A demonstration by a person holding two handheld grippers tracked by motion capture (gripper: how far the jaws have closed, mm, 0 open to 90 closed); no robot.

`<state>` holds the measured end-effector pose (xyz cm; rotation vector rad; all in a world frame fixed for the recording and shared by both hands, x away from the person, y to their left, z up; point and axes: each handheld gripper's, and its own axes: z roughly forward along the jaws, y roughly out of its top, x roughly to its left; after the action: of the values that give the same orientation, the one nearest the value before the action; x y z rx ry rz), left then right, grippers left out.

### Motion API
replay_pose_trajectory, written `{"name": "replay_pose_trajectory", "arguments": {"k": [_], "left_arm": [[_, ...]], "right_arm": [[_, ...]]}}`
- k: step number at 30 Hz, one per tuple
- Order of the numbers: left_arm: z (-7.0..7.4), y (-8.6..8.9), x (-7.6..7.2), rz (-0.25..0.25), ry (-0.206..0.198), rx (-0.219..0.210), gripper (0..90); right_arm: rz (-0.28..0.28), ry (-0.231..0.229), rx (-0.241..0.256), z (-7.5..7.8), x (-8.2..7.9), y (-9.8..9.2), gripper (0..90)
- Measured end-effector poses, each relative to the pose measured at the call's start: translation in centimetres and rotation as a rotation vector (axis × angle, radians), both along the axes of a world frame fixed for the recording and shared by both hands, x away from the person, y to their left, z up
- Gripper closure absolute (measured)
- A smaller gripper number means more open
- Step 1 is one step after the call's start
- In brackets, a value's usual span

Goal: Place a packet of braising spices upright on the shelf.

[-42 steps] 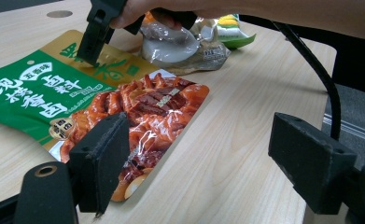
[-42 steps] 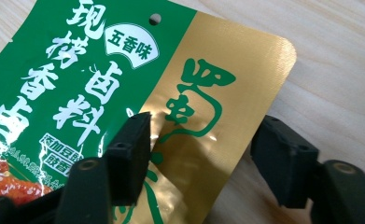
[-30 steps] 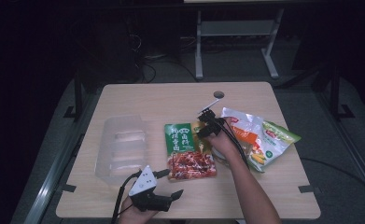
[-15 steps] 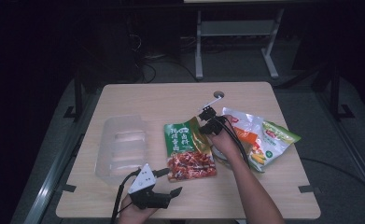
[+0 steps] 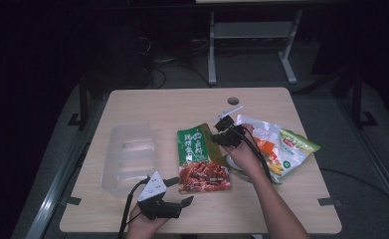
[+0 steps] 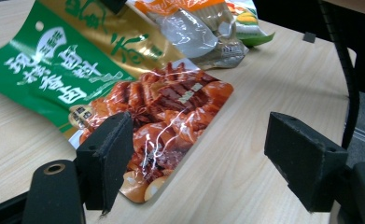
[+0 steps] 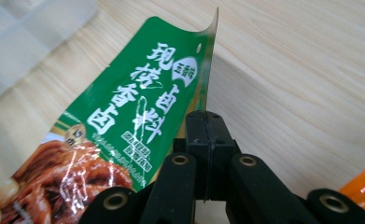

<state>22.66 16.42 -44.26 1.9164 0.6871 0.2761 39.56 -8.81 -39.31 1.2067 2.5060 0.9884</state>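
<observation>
Two black jaws of the right gripper (image 7: 206,140) are pressed together on the right edge of a flat green-and-gold foil snack pouch printed with braised meat (image 7: 124,140), and that pinched edge curls up off the pale wooden table (image 5: 182,104) while the rest of the pouch lies flat. In the high view the right gripper (image 5: 225,133) sits at the pouch's (image 5: 201,158) upper right side, so the grasp looks made but the lift and carry are, as I judge it, still to come. The left gripper (image 5: 174,196) rests near the table's front edge with its jaws spread wide and nothing between them; in the left gripper view the pouch's lower, meat-printed end (image 6: 161,116) lies just ahead of them, apart from both pads. A clear plastic tray (image 5: 128,157) stands empty to the left of the pouch, a likely destination. To the right lie two more snack bags, a clear-and-orange one (image 5: 261,139) and a green one (image 5: 299,147).
</observation>
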Motion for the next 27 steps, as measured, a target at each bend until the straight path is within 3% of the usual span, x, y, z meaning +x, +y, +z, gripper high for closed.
{"name": "replay_pose_trajectory", "arguments": {"k": [9,12,19,27], "left_arm": [[-0.5,-0.2,1.2,0.021,0.012,0.046,19.4],[-0.8,-0.3,1.8,0.031,0.025,0.06,17.9],[-1.5,-0.8,3.4,0.091,0.068,0.068,17.2],[-2.2,-1.9,3.8,0.123,0.087,0.09,17.2]], "right_arm": [[0.034,-0.067,0.054,2.1,-2.5,-1.1,90.0],[0.056,-0.113,0.071,2.8,-3.6,-1.5,90.0],[0.101,-0.191,0.092,4.5,-6.2,-2.1,90.0],[0.117,-0.223,0.091,4.7,-7.3,-2.8,90.0]]}}
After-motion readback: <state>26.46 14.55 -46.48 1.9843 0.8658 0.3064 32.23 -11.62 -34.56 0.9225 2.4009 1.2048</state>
